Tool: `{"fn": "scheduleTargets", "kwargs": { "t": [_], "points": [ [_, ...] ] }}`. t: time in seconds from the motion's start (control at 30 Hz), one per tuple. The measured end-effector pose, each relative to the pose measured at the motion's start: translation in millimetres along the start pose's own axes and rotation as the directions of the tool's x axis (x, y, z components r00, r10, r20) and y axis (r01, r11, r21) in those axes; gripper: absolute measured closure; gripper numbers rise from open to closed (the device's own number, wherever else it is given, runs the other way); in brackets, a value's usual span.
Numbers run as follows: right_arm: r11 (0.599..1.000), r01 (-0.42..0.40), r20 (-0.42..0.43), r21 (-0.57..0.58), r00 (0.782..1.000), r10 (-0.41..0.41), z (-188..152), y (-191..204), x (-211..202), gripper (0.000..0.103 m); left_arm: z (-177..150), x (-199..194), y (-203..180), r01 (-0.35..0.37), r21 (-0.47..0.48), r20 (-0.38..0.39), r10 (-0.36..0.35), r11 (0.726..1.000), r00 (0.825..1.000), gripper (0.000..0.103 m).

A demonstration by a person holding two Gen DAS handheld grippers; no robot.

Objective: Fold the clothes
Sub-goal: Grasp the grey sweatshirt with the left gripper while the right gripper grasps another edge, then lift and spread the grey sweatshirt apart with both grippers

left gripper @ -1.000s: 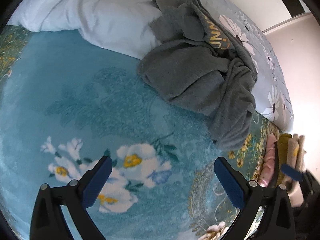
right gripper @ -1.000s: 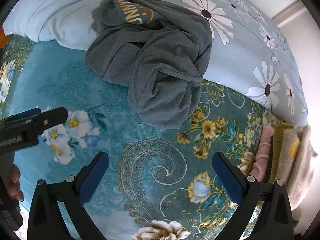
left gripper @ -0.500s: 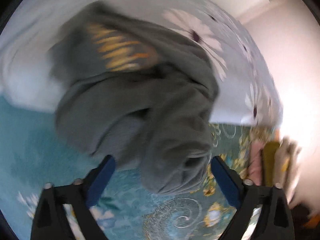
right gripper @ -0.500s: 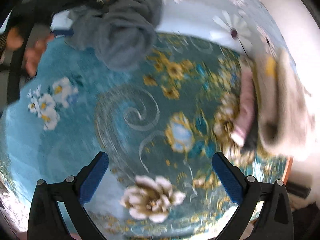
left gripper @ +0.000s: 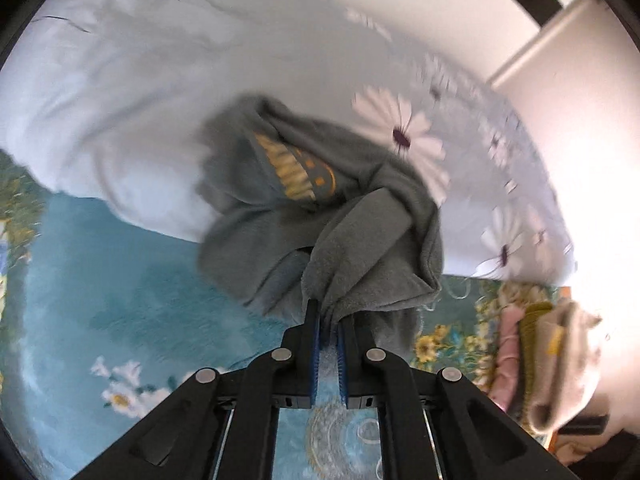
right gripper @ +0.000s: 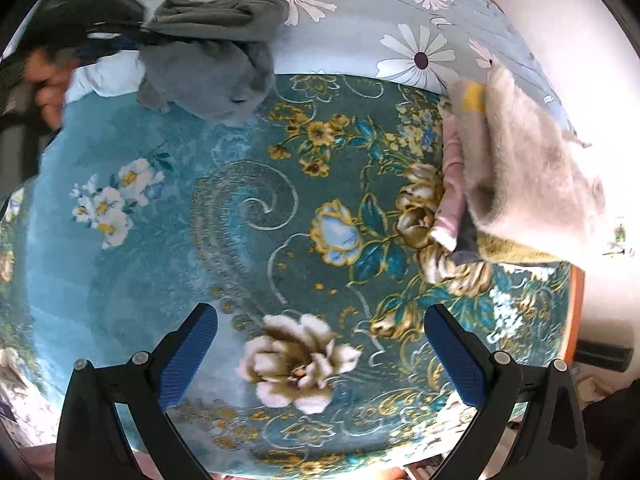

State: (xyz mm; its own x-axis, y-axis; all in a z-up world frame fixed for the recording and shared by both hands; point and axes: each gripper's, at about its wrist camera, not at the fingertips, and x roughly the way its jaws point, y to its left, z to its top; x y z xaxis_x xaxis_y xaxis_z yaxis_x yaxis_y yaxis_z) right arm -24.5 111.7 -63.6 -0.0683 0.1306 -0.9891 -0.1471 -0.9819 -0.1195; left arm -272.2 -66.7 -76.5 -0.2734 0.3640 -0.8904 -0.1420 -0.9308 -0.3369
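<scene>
**Pinching the grey sweatshirt off the bed**

Spreading across the bed [right gripper: 120,272], a teal floral blanket leaves folding room. The grey sweatshirt [left gripper: 320,220] bunches at twelve o'clock — left claw [left gripper: 328,336] clamped on its edge, likely to drag it flat. Right claw [right gripper: 320,352] hangs spread, empty — folded stack [right gripper: 520,168] at two o'clock.

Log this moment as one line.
left claw: shut on sweatshirt | right claw: open, over blanket | stack: at right
</scene>
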Motion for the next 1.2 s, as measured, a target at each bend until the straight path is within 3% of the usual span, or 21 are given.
{"fn": "scheduleTargets", "kwargs": {
  "t": [0.13, 0.3, 0.53, 0.67, 0.77, 0.87, 1.03, 1.1, 1.17, 1.2],
  "points": [
    [0.999, -0.042, 0.05, -0.009, 0.998, 0.043, -12, 14, -18, 0.0, -39, -65, 11, -0.036, 0.064, 0.076, 0.031, 0.997, 0.997, 0.096],
    [0.995, -0.097, 0.104, -0.008, 0.99, 0.097, -23, 28, -35, 0.0, -109, -121, 40, -0.134, 0.129, 0.108, 0.121, 0.982, 0.987, 0.096],
    [0.978, -0.201, 0.118, -0.061, 0.971, 0.207, -31, 40, -46, 0.0, -190, -179, 115, -0.266, -0.056, 0.079, 0.27, 0.962, 0.96, 0.096],
    [0.954, -0.281, 0.13, -0.101, 0.947, 0.293, -26, 41, -51, 0.0, -200, -231, 124, -0.341, -0.152, 0.164, 0.363, 0.928, 0.917, 0.097],
    [0.923, -0.374, 0.129, -0.095, 0.914, 0.384, -25, 40, -50, 0.0, -209, -263, 133, -0.414, -0.191, 0.187, 0.447, 0.89, 0.875, 0.097],
    [0.871, -0.486, 0.103, -0.07, 0.865, 0.491, -30, 48, -35, 0.0, -226, -274, 143, -0.467, -0.211, 0.151, 0.501, 0.859, 0.853, 0.097],
    [0.775, -0.632, 0.023, 0.001, 0.775, 0.632, -40, 70, -5, 0.0, -256, -281, 162, -0.49, -0.251, 0.08, 0.522, 0.835, 0.849, 0.097],
    [0.759, -0.651, 0.02, 0.011, 0.759, 0.651, -39, 77, -3, 0.001, -260, -281, 168, -0.478, -0.262, 0.071, 0.51, 0.839, 0.857, 0.097],
    [0.749, -0.663, 0.025, 0.028, 0.749, 0.662, -33, 82, -6, 0.008, -262, -281, 174, -0.464, -0.265, 0.073, 0.497, 0.845, 0.865, 0.097],
    [0.743, -0.668, 0.026, 0.044, 0.744, 0.668, -29, 83, -9, 0.02, -261, -278, 179, -0.458, -0.262, 0.074, 0.491, 0.85, 0.868, 0.097]
  ]
}}
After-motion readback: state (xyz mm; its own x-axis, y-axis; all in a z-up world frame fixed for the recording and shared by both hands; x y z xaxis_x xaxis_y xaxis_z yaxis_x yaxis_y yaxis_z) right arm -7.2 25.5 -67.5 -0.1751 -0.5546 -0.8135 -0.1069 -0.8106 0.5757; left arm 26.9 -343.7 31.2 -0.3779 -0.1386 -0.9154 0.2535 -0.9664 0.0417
